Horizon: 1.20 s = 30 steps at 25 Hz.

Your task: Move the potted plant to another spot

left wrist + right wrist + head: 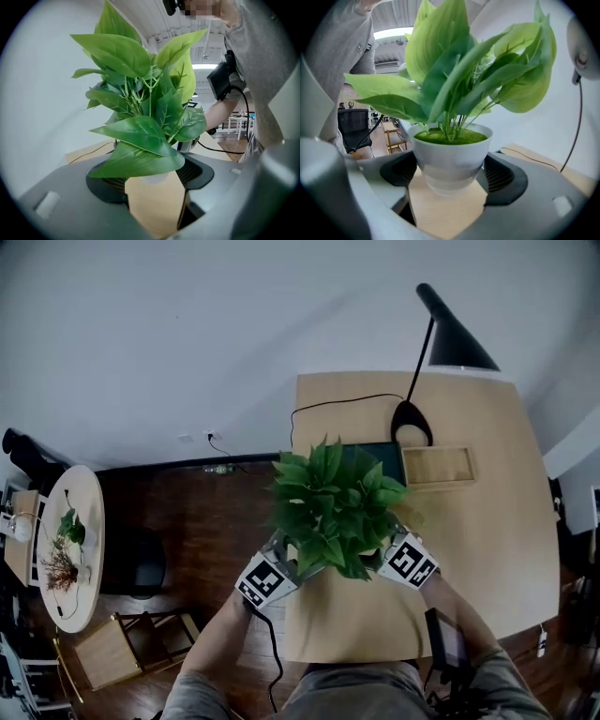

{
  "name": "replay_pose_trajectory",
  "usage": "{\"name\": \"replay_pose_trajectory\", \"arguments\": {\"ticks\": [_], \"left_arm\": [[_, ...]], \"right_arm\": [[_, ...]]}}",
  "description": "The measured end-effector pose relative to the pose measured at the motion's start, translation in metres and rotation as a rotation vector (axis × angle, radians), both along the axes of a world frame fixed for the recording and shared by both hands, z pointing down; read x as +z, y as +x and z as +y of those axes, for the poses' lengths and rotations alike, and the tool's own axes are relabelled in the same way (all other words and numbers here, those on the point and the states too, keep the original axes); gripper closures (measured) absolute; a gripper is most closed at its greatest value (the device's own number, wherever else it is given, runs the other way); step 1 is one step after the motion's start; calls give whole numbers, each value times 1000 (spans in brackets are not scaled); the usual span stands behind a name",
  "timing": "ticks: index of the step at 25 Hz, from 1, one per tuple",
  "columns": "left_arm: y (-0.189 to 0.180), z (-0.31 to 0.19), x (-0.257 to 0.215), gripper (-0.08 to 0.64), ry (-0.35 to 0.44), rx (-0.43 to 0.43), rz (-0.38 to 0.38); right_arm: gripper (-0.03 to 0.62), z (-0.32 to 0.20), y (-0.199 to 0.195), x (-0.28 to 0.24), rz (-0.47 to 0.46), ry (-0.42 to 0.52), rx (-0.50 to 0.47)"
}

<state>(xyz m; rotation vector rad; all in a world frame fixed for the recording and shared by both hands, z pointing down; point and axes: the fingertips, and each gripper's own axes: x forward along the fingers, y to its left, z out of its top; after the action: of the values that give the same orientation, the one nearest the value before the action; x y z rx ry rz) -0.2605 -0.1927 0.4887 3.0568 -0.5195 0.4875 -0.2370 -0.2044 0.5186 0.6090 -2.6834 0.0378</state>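
Observation:
The potted plant [333, 507], a leafy green plant in a white pot [450, 154], hangs over the near left part of the wooden desk [469, 521]. My left gripper [286, 554] and right gripper [386, 542] clasp it from opposite sides, marker cubes outward. In the right gripper view the dark pads [504, 176] press on the pot's sides, and the desk top shows under its base. In the left gripper view the leaves [140, 112] cover nearly all of the pot [154, 178], which sits between that gripper's [152, 185] pads.
A black desk lamp [450, 334] stands at the desk's far edge, its round base [412, 423] beside a wooden tray [438, 467] and a dark flat item [380, 460]. A round side table [75, 540] and a wooden chair [122, 643] stand on the floor at left.

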Motion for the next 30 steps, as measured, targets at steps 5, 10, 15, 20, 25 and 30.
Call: {"name": "replay_pose_trajectory", "arguments": {"ticks": [5,10,15,20,25,30], "left_arm": [[23,10,-42,259,58,80,29],[64,28,-72,259,106,199,56],[113,53,-80,258,110,325,76],[150,80,-71,256,98,393,91],[196,103,-75,256,110,430,87],[251,122,-81,255,113,398,86]], "right_arm": [[135,11,25,-40,10,42,75],[135,30,69,-68,9,68,192],[135,56,118,-76,17,76,309],[135,85,156,-69,40,81,377],[135,108,202,-73,35,94,416],[135,126,257,-78,25,104,383]]}}
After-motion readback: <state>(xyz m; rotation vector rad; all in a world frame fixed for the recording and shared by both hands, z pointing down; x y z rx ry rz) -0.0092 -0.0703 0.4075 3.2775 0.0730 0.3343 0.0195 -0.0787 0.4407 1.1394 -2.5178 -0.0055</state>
